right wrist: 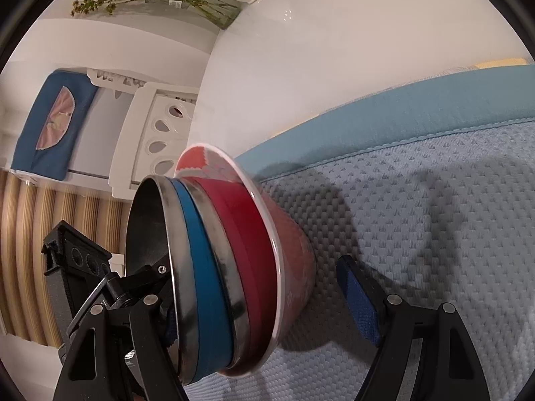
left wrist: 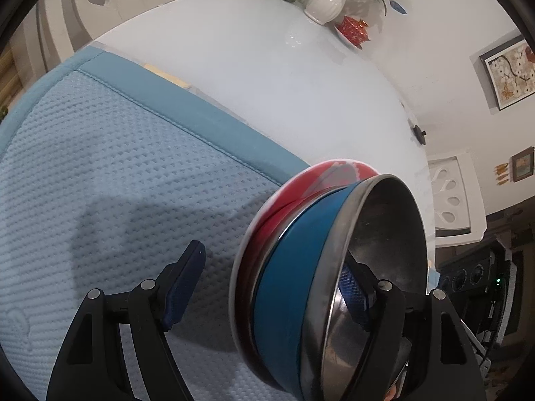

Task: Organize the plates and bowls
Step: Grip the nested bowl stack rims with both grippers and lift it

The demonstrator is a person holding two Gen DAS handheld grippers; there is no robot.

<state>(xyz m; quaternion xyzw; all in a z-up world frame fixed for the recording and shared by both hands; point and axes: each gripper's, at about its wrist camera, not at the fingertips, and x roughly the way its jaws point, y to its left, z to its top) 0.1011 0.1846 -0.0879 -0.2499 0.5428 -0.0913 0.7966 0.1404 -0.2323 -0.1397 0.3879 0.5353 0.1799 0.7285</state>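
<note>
My left tongs (left wrist: 267,287) and right tongs (right wrist: 267,304) are both spread wide around a nested stack of 3 bowls: steel-and-blue bowl (left wrist: 287,284), red bowl (right wrist: 249,254), patterned bowl (right wrist: 294,267). Each has 1 finger inside the top bowl. The stack stands on the blue mat (left wrist: 117,167). If I squeeze unevenly, I think it tips or separates. Inner pads are mostly hidden.
</note>
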